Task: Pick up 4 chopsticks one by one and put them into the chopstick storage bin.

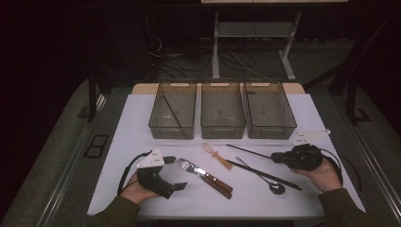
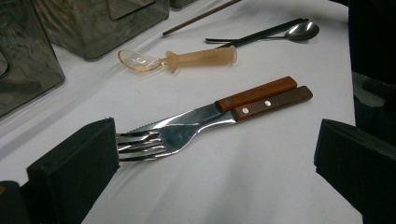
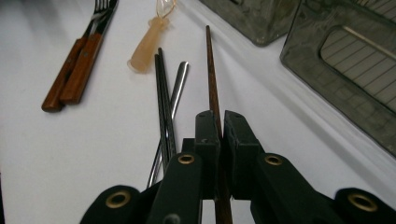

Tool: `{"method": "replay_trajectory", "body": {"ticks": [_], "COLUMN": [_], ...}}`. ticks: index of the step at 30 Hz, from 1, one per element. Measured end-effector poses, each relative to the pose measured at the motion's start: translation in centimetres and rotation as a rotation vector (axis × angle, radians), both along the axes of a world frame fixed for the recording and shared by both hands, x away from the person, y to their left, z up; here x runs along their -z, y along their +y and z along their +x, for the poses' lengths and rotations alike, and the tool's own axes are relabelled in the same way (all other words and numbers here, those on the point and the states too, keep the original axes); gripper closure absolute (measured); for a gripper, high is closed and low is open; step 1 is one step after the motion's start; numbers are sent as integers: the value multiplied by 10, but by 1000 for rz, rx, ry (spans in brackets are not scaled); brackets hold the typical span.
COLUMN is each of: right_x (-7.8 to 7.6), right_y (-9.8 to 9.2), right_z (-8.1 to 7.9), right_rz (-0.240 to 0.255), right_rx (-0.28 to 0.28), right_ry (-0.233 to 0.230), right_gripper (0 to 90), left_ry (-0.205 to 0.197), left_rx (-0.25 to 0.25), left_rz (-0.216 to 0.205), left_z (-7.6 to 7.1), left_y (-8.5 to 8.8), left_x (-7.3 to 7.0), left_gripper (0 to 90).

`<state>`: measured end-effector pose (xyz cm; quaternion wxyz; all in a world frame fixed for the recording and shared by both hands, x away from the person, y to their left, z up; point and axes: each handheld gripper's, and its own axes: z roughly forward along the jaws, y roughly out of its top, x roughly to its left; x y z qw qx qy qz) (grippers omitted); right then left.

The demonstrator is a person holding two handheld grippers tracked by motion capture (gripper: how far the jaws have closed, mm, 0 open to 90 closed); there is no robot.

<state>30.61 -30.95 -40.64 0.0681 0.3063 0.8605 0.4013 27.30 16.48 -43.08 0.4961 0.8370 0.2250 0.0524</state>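
So the right gripper (image 3: 219, 122) is clamping down on a brown chopstick (image 3: 212, 79), jaws squeezed tight on it with the stick poking out ahead toward the far side of the table. In the high view that same gripper (image 1: 276, 157) is sitting at the right, and the chopstick (image 1: 246, 150) is running leftward from it, just near of the 3 clear bins (image 1: 222, 113). The left gripper (image 1: 176, 173) is hanging out at the near left with its jaws spread wide and nothing between them; in its own view it's looking straight at a fork (image 2: 154, 137) and a knife (image 2: 252, 95) lying side by side, both with wooden handles, tines just beside the left jaw. Further out there's a translucent orange spoon (image 2: 187, 58), and beyond that a metal spoon (image 2: 303, 30) lying alongside a black chopstick (image 2: 266, 33). The leftmost bin is holding 1 dark stick (image 1: 171, 111) already, lying slanted inside. Everything's resting on a white table (image 1: 132, 142).
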Motion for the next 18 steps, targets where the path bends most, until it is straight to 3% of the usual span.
{"method": "replay_trajectory", "body": {"ticks": [18], "right_x": [-20], "right_y": [4], "right_z": [2], "right_rz": [88], "right_rx": [-9], "right_ry": [-29], "right_gripper": [848], "left_ry": [7], "left_rx": [-9], "left_rz": [-3], "left_z": [0], "left_y": [-1], "left_x": [2], "left_gripper": [0]}}
